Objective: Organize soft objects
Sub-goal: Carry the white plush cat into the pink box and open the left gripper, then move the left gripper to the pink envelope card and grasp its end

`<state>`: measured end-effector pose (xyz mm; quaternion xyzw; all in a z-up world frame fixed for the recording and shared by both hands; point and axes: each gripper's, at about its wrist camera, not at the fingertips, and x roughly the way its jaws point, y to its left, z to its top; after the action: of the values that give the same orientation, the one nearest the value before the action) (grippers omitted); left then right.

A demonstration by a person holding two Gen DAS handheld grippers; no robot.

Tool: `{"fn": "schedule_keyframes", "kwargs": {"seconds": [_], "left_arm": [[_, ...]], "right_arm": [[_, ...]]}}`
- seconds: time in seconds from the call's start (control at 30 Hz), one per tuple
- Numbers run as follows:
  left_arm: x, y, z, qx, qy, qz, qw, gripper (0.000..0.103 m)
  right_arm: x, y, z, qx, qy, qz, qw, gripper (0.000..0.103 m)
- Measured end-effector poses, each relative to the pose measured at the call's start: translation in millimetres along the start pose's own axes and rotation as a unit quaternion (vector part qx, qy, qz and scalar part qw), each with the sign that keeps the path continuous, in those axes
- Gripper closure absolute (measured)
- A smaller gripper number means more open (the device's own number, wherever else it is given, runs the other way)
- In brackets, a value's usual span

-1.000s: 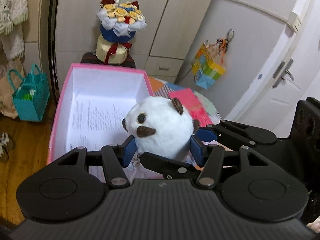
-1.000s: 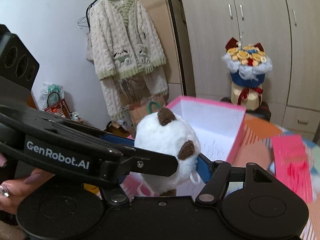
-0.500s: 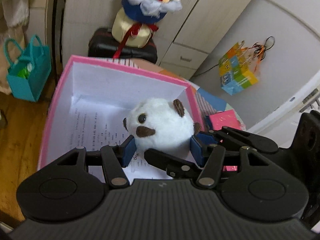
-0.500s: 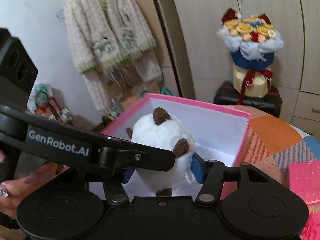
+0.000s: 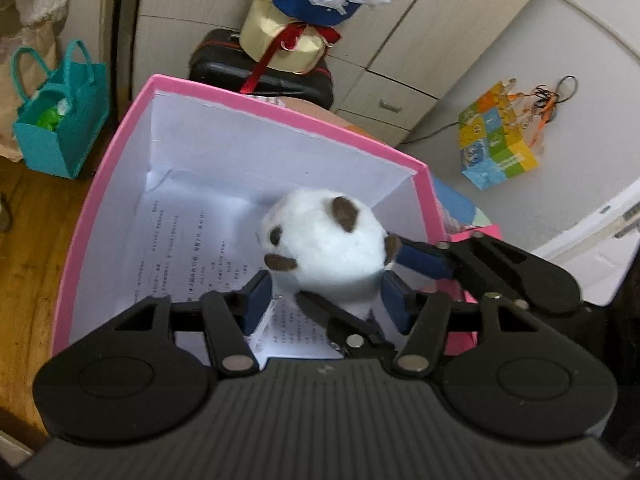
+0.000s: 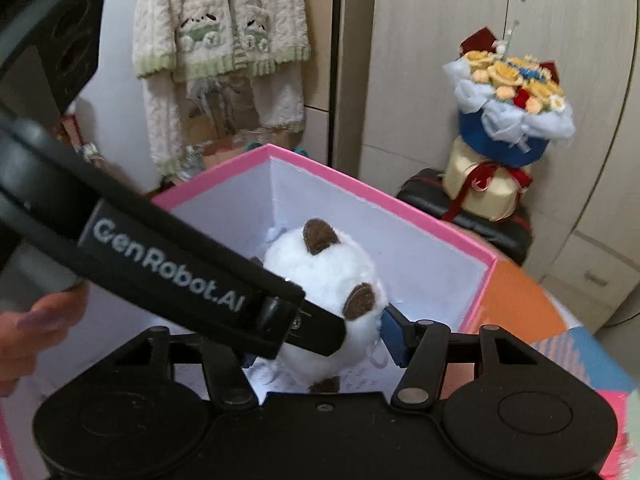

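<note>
Left wrist view, L to R: a teal bag (image 5: 60, 120) stands on the wood floor (image 5: 24, 272) at far left, beside the pink box (image 5: 80, 236). The box is open-topped, white inside, w/ printed paper (image 5: 176, 256) lining the bottom. The left gripper (image 5: 326, 300) has its blue pads (image 5: 256, 298) pressed on both sides of the white plush toy (image 5: 324, 248), narrow gap, toy pinched at its lower body. The toy sits inside the box opening, above the paper, near the right wall; brown ears, eye and nose patch face left. The right gripper (image 5: 420, 258) reaches in from the right w/ a blue pad touching the toy by its ear. Behind the box: a flower bouquet (image 5: 320, 0) on a black case (image 5: 260, 68). Further right a colourful paper bag (image 5: 496, 152) hangs on the wall.

Right wrist view, L to R: a hand (image 6: 36, 336) at the left edge holds the other tool, whose arm crosses diag. A cream sweater (image 6: 224, 32) hangs behind. Right gripper (image 6: 320, 340) is closed on the toy too; only its right pad shows clearly, touching the fur. Bouquet at far right by the wardrobe (image 6: 440, 40).
</note>
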<state>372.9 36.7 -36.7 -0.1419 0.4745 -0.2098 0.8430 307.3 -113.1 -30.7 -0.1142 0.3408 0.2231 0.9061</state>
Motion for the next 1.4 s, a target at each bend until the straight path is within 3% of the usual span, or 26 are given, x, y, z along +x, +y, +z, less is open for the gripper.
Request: {"fn": "schedule_keyframes", "kwargs": {"seconds": [0.1,0.2,0.27,0.43,0.63,1.03,1.2,1.4], "left_arm": [[-11.9,-5.3,-7.6,0.014,-0.035,0.019,0.9991,0.022],[-30.7,-13.1,-16.2,0.062,-0.063,0.032,0.9956,0.022],[-42.9,-17.4,-20.9,0.088,-0.069,0.035,0.9932,0.022],[-75.1,-29.6,-34.2,0.13,-0.079,0.04,0.9876,0.022],[-114.9,-52.2,-56.2,0.17,-0.096,0.046,0.9796,0.022],[-162.2,-113.2,-115.4,0.251,-0.045,0.017,0.9668,0.018],[-164.8,-140.1,-139.3,0.293,-0.027,0.007,0.9558,0.017],[-157.3,-167.7,-154.3,0.313,-0.013,-0.012,0.9495,0.017]], "right_arm": [[-6.4,3.1,-1.2,0.001,-0.005,-0.006,1.0,0.037],[-22.6,-3.9,-3.8,0.044,-0.005,0.041,0.998,0.036],[-35.1,-2.2,-7.0,0.051,-0.009,0.051,0.997,0.036],[-64.9,5.6,-13.8,0.052,-0.013,0.058,0.997,0.033],[-104.5,16.2,-22.9,0.034,-0.023,0.029,0.999,0.031],[-191.6,15.6,-68.4,0.022,-0.042,0.018,0.999,0.023],[-220.1,6.1,-96.4,0.024,-0.045,-0.006,0.999,0.02],[-242.9,-2.1,-131.3,0.015,-0.049,-0.026,0.998,0.018]]}}
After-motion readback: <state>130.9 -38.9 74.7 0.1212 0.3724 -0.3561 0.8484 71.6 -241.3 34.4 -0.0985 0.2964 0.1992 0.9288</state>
